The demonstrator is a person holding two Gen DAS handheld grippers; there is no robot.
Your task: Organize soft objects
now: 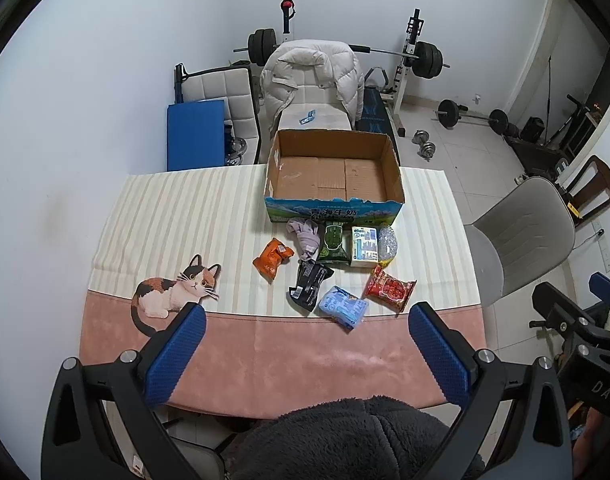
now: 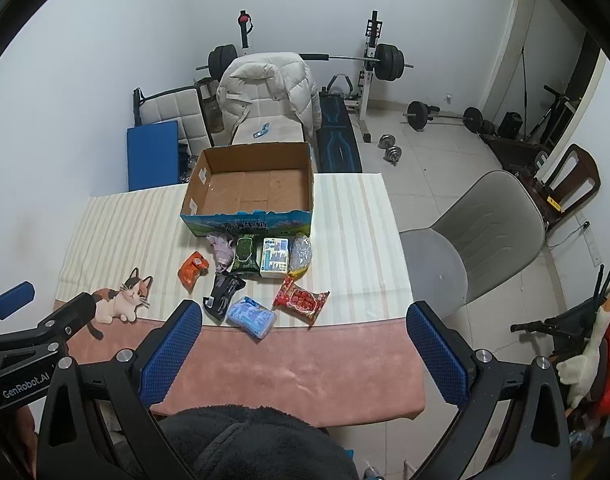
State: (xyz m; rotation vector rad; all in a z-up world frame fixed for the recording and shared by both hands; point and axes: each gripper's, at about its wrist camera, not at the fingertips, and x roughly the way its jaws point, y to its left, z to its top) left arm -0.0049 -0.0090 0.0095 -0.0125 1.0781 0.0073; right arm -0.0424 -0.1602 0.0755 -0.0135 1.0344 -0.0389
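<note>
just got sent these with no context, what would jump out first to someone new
The open cardboard box at the table's far edge stands empty, and a cluster of soft packets lies just in front of it, among them a red snack bag and an orange one. Both claws, left and right, are wide open above the near pink strip of the tablecloth, holding nothing.
</note>
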